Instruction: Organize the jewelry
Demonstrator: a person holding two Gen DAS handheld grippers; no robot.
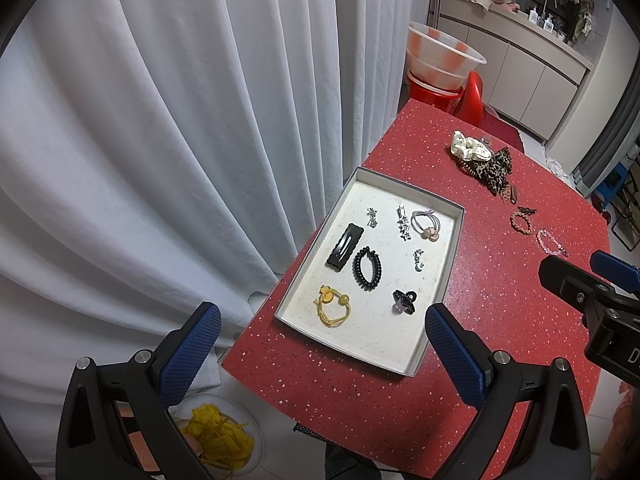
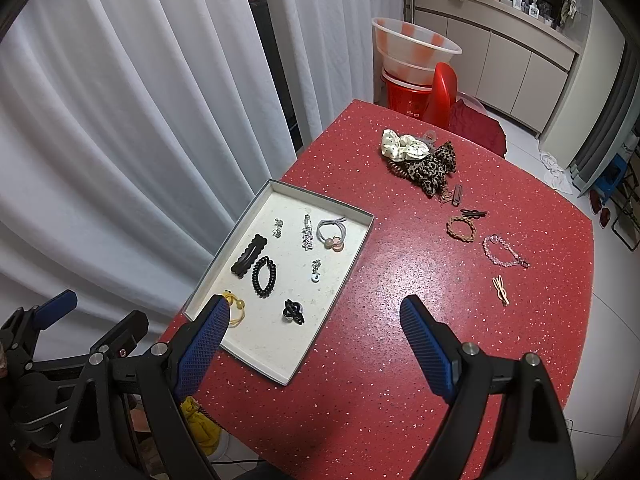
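Note:
A shallow white tray (image 1: 360,179) (image 2: 360,236) lies on the red speckled table (image 1: 500,300) (image 2: 380,360) and holds several hair pieces: a black snap clip (image 1: 344,246) (image 2: 249,255), a black coil tie (image 1: 367,268) (image 2: 264,276), a yellow tie (image 1: 333,306), a black claw clip (image 1: 404,301) (image 2: 294,311) and a grey tie (image 1: 425,224) (image 2: 332,234). Loose on the table lie a cream scrunchie (image 2: 404,146), a leopard scrunchie (image 2: 434,170), a braided bracelet (image 2: 462,227), a pink bead bracelet (image 2: 504,251) and a gold clip (image 2: 501,289). My left gripper (image 1: 322,344) and right gripper (image 2: 316,344) hover open above the table, both holding nothing.
White curtains (image 1: 160,120) hang left of the table. A translucent basin (image 2: 412,50) on a red bucket and a red chair (image 2: 442,92) stand behind the far edge. A dish of yellow bands (image 1: 220,436) sits on the floor below the near left corner.

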